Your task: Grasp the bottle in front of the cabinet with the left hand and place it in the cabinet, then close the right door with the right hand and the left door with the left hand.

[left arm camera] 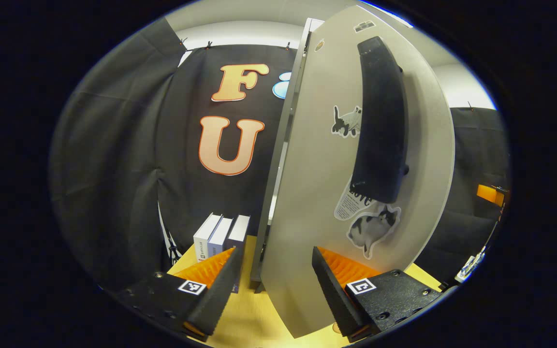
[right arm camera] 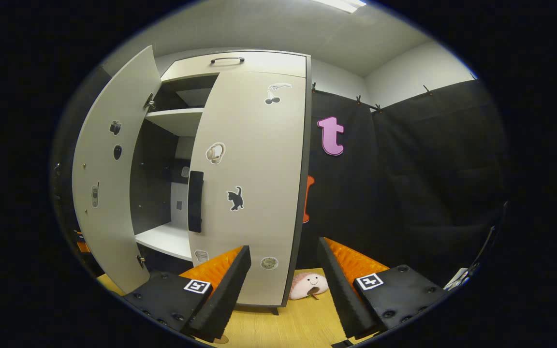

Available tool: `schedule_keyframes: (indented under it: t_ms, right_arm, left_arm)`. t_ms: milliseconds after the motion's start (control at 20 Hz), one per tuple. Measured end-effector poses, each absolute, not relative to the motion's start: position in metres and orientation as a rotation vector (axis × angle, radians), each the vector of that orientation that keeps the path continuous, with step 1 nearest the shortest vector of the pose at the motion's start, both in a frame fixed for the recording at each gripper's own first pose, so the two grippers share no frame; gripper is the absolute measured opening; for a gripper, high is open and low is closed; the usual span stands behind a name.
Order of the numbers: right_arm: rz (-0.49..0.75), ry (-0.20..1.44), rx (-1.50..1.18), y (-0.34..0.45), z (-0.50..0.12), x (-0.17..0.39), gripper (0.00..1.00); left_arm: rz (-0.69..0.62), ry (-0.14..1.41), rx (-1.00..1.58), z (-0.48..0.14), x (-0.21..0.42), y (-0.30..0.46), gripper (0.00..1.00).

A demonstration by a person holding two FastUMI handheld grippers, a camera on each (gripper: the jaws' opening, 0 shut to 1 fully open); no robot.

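In the left gripper view the cabinet's left door [left arm camera: 317, 169] looms close, its outer face turned to me, with a long black handle [left arm camera: 380, 121] and cat stickers. My left gripper [left arm camera: 276, 270] is open, and the door's lower part stands between its fingers; I cannot tell if they touch it. In the right gripper view the left door [right arm camera: 109, 193] stands swung open and the right door [right arm camera: 254, 193] lies against the cabinet front. A pale upright shape [right arm camera: 179, 203] stands inside, half hidden by the right door's handle [right arm camera: 195, 200]; I cannot tell if it is the bottle. My right gripper [right arm camera: 283, 290] is open and holds nothing.
The cabinet stands on a yellow wooden table [right arm camera: 302, 319]. A pink plush toy [right arm camera: 307, 286] lies by the cabinet's right foot. Three white boxes [left arm camera: 220, 234] stand upright on the table left of the cabinet. Black cloth walls close in behind.
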State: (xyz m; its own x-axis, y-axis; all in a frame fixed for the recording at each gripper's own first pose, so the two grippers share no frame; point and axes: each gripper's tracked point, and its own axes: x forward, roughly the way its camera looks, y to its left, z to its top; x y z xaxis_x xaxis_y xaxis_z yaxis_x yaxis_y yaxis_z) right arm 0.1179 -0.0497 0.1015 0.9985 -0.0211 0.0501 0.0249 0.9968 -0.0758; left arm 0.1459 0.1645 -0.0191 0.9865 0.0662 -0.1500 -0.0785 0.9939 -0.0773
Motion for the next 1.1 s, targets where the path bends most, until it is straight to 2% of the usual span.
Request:
schedule_keyframes:
  t_ms: [100, 150, 550, 600, 650, 700, 800, 1000, 1050, 1100]
  right_arm:
    - [-0.027, -0.051, -0.080, -0.057, 0.103, 0.117, 0.94]
    - [-0.027, -0.051, -0.079, -0.059, 0.104, 0.117, 0.94]
    - [0.023, -0.047, -0.077, -0.075, 0.108, 0.142, 0.93]
    - [0.032, -0.046, -0.078, -0.077, 0.108, 0.147, 0.93]
    - [0.038, -0.043, -0.078, -0.079, 0.108, 0.153, 0.93]
    - [0.045, -0.040, -0.080, -0.081, 0.107, 0.158, 0.93]
    - [0.055, -0.030, -0.084, -0.084, 0.104, 0.167, 0.93]
    - [0.057, -0.012, -0.083, -0.097, 0.095, 0.186, 0.94]
    - [0.057, -0.008, -0.082, -0.101, 0.093, 0.190, 0.94]
    - [0.053, -0.002, -0.084, -0.105, 0.091, 0.194, 0.93]
  left_arm:
    - [0.083, 0.154, -0.074, -0.020, 0.149, 0.157, 0.88]
    - [0.089, 0.155, -0.063, -0.020, 0.150, 0.155, 0.93]
    - [0.180, 0.160, 0.005, -0.024, 0.167, 0.142, 0.93]
    - [0.185, 0.163, -0.003, -0.026, 0.171, 0.141, 0.93]
    - [0.190, 0.165, -0.009, -0.028, 0.176, 0.140, 0.89]
    - [0.194, 0.168, -0.013, -0.030, 0.180, 0.136, 0.93]
    - [0.196, 0.169, -0.017, -0.030, 0.184, 0.128, 0.93]
    - [0.177, 0.187, -0.028, -0.043, 0.210, 0.108, 0.94]
    - [0.175, 0.192, -0.023, -0.045, 0.217, 0.104, 0.89]
    - [0.188, 0.198, -0.010, -0.049, 0.225, 0.104, 0.90]
